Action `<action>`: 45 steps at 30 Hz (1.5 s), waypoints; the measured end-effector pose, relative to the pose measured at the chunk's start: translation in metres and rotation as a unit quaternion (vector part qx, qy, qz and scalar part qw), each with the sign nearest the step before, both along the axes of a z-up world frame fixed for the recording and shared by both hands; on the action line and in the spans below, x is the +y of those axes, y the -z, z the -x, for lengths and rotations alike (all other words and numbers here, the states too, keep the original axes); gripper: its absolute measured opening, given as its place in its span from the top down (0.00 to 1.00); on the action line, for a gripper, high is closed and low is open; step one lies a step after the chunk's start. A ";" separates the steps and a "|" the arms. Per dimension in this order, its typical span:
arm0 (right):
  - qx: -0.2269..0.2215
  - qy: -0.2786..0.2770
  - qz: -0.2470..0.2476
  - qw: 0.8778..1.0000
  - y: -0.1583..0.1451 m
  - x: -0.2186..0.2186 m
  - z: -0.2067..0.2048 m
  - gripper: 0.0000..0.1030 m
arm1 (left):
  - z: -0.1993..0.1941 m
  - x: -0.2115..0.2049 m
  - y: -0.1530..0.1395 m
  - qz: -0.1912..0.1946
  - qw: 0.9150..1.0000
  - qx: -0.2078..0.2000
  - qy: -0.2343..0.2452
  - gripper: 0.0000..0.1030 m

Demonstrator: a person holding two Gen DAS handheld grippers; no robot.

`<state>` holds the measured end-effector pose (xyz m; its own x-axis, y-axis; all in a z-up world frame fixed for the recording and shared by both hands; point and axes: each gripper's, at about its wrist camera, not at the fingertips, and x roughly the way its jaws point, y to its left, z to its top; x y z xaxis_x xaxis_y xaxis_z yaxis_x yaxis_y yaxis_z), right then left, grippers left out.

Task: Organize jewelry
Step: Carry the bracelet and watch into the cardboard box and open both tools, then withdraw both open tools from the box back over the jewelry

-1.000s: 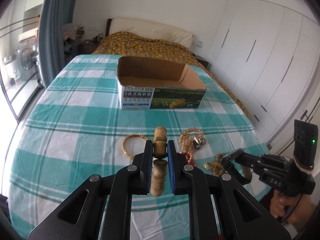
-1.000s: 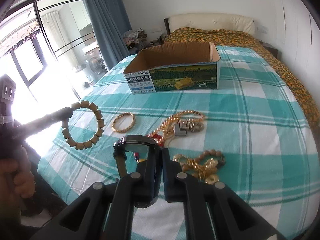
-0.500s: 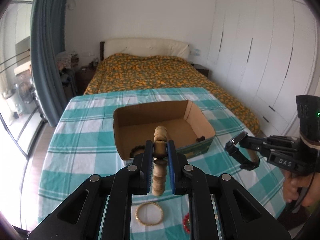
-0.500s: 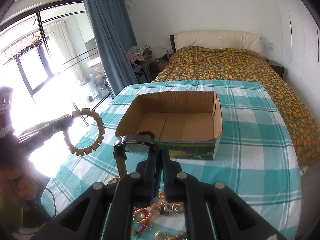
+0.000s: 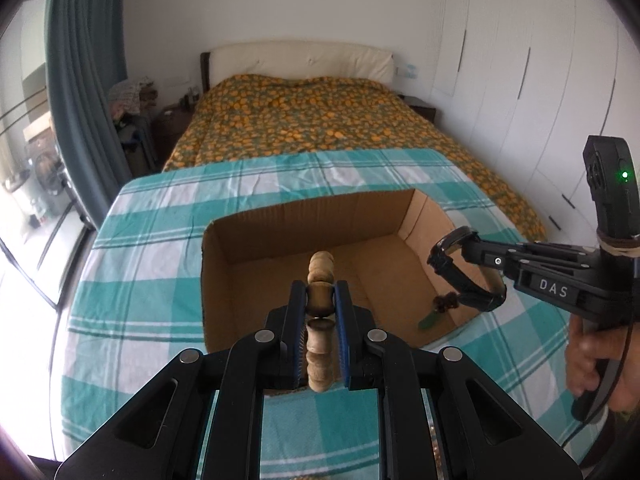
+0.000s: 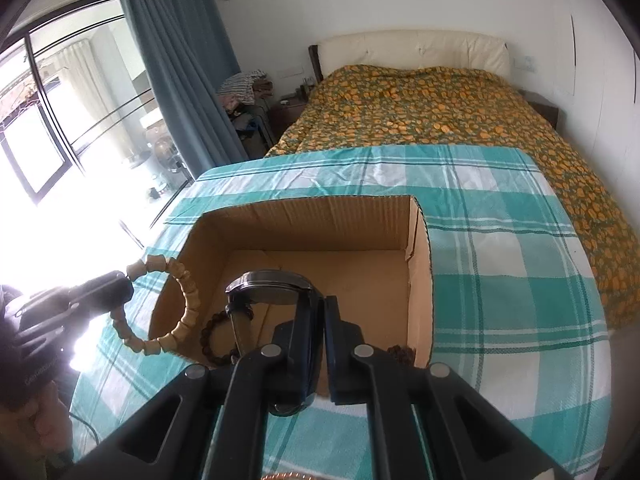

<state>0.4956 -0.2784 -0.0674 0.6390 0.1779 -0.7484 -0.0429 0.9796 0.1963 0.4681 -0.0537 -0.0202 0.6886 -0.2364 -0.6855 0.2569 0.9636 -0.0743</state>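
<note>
The left gripper (image 5: pixel 321 307) is closed on a wooden bead bracelet (image 5: pixel 319 326) above the cardboard box (image 5: pixel 304 216). The right gripper (image 6: pixel 322 342) is clamped on a wristwatch (image 6: pixel 269 288) over the box's near right part.

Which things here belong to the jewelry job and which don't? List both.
Job: wooden bracelet in left gripper; watch in right gripper; box; dark bead bracelet inside.

Not: bed, curtain, wardrobe.

Bright daylight, window (image 6: pixel 60 128) glare blown out left, fisheye-curved, dark-vignetted edges
</note>
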 end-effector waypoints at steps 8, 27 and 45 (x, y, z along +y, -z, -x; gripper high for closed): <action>0.044 0.028 0.017 0.998 0.040 -0.012 -0.049 0.89 | -0.049 -0.024 0.042 -0.009 0.998 0.059 0.008 0.86; 0.032 -0.008 0.120 0.992 0.071 0.021 0.017 0.71 | 0.024 0.004 0.062 0.009 0.999 0.048 0.004 0.40; -0.096 0.041 0.207 0.973 -0.014 0.055 0.124 0.35 | 0.116 0.032 0.050 0.032 0.999 0.021 -0.015 0.20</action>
